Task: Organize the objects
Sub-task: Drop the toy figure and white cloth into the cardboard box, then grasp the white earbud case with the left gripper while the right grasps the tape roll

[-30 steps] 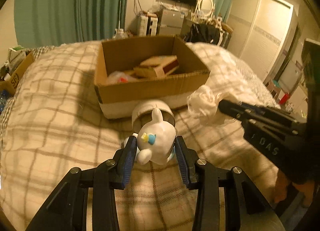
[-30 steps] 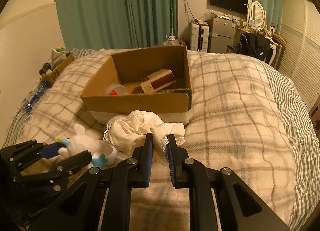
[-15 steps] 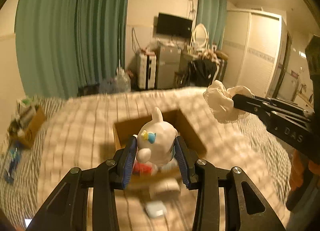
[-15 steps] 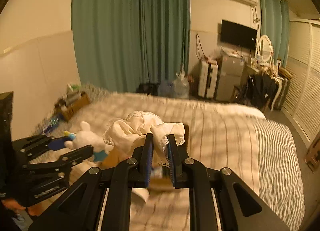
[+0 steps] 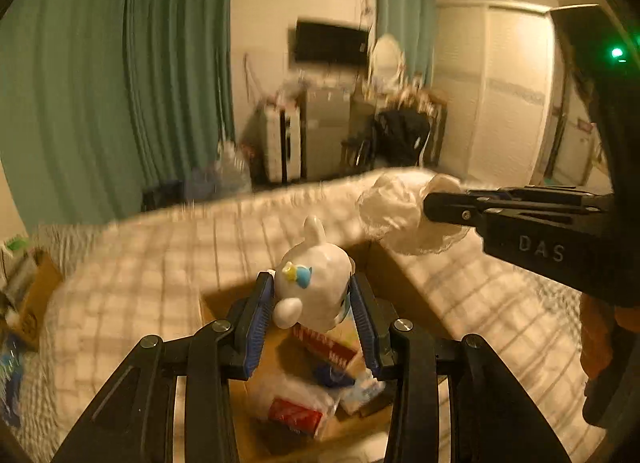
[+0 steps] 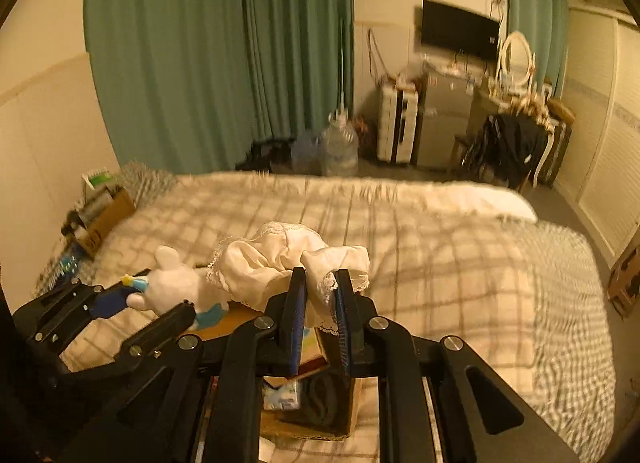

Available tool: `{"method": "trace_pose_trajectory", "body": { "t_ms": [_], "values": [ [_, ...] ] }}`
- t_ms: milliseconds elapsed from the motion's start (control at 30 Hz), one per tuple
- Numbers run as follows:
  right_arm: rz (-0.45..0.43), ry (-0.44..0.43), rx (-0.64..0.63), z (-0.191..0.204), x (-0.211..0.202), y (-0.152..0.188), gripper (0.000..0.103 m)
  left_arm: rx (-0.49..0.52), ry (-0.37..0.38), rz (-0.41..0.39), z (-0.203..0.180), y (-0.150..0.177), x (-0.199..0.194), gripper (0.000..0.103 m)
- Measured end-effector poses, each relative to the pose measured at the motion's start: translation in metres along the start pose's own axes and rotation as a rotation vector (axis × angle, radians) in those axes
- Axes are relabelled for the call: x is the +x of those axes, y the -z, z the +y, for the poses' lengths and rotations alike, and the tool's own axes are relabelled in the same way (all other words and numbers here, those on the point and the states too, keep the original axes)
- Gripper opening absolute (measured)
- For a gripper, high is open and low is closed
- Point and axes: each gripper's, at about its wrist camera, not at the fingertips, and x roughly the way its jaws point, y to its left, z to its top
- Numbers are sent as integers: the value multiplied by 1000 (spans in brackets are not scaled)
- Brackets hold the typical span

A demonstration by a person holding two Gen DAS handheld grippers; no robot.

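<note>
My left gripper is shut on a white toy figure with a blue and yellow bow, held in the air above the open cardboard box. The toy also shows in the right wrist view. My right gripper is shut on a crumpled white lace-edged cloth, held over the same box. The cloth shows in the left wrist view at the right gripper's tip. Inside the box lie a red packet, a red-and-tan carton and clear plastic wrap.
The box stands on a plaid-covered bed. A small open box of clutter sits at the bed's left edge. Green curtains, a water jug, a cabinet and a dresser stand beyond the bed.
Both grippers lifted their objects off the bed, then moved forward and down over the box. The box now lies directly beneath both sets of fingers.
</note>
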Motion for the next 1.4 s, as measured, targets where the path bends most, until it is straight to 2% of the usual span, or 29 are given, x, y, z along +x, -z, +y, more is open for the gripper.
{"method": "trace_pose_trajectory", "body": {
  "t_ms": [233,400,433,467,500,533,567,633,733,833,1033,1200,1300,1400],
  "values": [
    [80,-18,29,-8,50,31,13,-48,-17,69,15,20,34,40],
    [57,-26,44,-6,47,31,14,-68,-21,63,18,18,29,42],
    [47,-25,46,-5,43,29,14,-70,-17,58,19,17,27,46],
    [40,-24,47,-3,40,27,19,-72,-13,51,22,16,23,57],
    [31,-22,47,-2,34,25,24,-74,-19,41,22,14,18,64],
    [16,-15,47,0,27,23,38,-75,-26,31,24,12,14,78],
    [3,-9,45,0,21,21,55,-75,-37,16,24,10,7,87],
    [-39,13,41,2,2,22,63,-66,-43,1,26,10,-7,90],
    [-62,74,12,5,-25,33,64,-60,-72,6,32,17,-27,95],
    [-87,93,-6,6,-52,48,66,-86,-100,19,36,28,-47,96],
    [-107,88,-8,11,-98,73,69,-155,-200,10,36,56,-95,100],
    [-150,78,-28,20,-135,98,69,-231,-220,-36,32,79,-129,100],
    [-151,81,-29,25,-141,112,69,-242,-253,-39,22,97,-132,100],
    [-134,70,-14,28,-131,128,70,-231,-241,0,13,117,-117,100]
  ]
}}
